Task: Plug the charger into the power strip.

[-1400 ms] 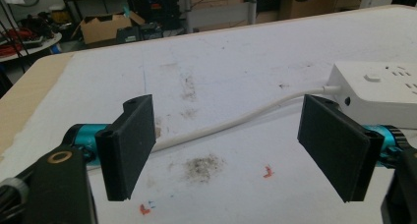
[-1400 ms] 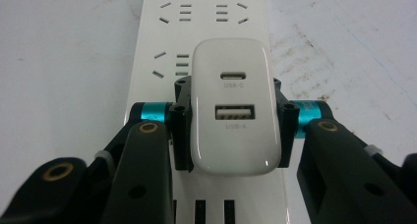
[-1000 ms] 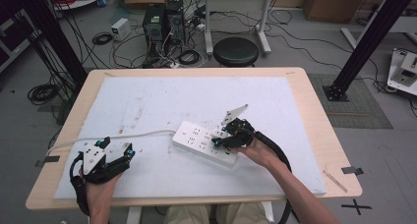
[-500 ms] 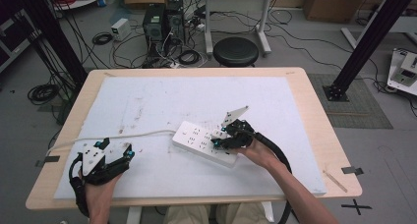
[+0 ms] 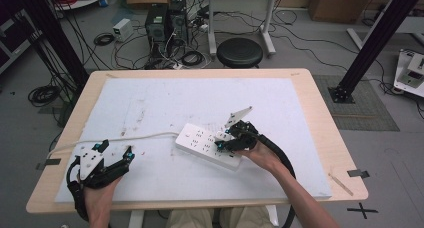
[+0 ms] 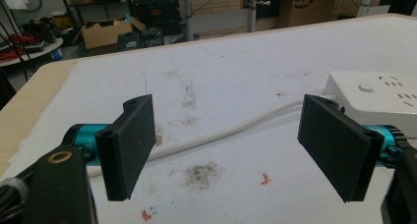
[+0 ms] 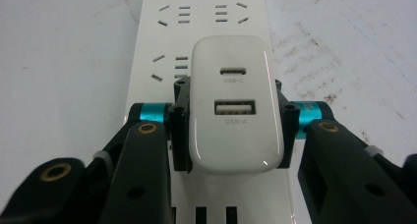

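A white power strip (image 5: 197,138) (image 7: 196,17) lies on the white mat, its cord (image 5: 125,138) (image 6: 236,128) running left. My right gripper (image 5: 227,142) (image 7: 233,135) is shut on a white USB charger (image 7: 236,111) that sits on the strip, ports facing the camera. Its jaws have just been easing open a little, with the charger still between the pads. My left gripper (image 5: 117,149) (image 6: 241,150) rests open near the table's front left corner, nothing between its fingers. The strip's end (image 6: 378,94) lies to its right.
A stained white mat (image 5: 175,98) covers most of the wooden table (image 5: 320,113). Beyond the far edge stand a black stool (image 5: 240,52), computer towers (image 5: 165,20) and tangled floor cables. A thin stick (image 5: 341,181) lies at the front right corner.
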`<state>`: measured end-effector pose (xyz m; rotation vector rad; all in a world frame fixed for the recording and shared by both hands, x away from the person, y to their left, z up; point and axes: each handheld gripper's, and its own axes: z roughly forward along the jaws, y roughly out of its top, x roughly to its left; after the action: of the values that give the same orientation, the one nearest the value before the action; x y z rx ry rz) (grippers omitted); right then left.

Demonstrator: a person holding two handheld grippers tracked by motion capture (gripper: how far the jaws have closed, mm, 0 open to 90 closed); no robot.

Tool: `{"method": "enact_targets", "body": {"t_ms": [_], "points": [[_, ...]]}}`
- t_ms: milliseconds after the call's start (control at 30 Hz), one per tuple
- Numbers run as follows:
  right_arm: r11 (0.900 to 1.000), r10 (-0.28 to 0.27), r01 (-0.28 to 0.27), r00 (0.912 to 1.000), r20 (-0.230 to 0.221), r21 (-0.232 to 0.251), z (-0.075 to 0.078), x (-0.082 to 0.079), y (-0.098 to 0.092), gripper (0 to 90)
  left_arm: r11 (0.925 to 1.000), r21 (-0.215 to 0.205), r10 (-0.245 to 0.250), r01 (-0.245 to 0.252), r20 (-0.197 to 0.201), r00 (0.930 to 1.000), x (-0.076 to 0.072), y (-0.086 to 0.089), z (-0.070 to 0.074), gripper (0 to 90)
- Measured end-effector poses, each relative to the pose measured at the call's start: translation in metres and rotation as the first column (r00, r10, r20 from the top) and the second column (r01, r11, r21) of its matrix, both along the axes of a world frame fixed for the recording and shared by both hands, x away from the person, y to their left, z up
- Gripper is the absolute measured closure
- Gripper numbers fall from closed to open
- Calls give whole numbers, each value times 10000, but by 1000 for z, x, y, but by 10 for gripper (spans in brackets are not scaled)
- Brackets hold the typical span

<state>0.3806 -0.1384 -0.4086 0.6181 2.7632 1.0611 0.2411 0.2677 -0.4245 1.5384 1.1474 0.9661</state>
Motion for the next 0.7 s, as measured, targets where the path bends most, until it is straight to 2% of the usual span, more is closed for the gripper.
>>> {"method": "enact_targets", "body": {"t_ms": [133,233,267,400,500,533,567,700], "points": [[10000,-16,16,10000,-32,55,1,-1,-1,593,10000,-9,-23,23,32,10000,1,-1,0,221],[9994,-208,211,9997,-119,276,2,-2,-4,453,10000,35,-60,60,3,10000,1,-2,-1,222],[9992,-201,208,9996,-200,354,3,-2,-5,425,10000,28,-86,86,-22,10000,1,-3,-1,221],[9985,-255,257,9997,-45,474,3,-5,-8,330,10000,59,-77,77,3,10000,2,-4,-1,222],[9983,-255,252,9997,53,522,2,-6,-9,315,10000,25,-80,80,5,10000,2,-4,-1,222],[9976,-393,389,9992,55,566,1,-7,-11,267,10000,-3,-65,65,-4,10000,2,-4,-1,221],[9969,-567,563,9984,60,556,0,-8,-13,256,10000,37,-77,77,-31,10000,2,-3,-1,221],[9901,-882,871,9961,51,1105,2,-12,-23,252,10000,58,-39,39,-6,10000,3,-1,0,221]]}}
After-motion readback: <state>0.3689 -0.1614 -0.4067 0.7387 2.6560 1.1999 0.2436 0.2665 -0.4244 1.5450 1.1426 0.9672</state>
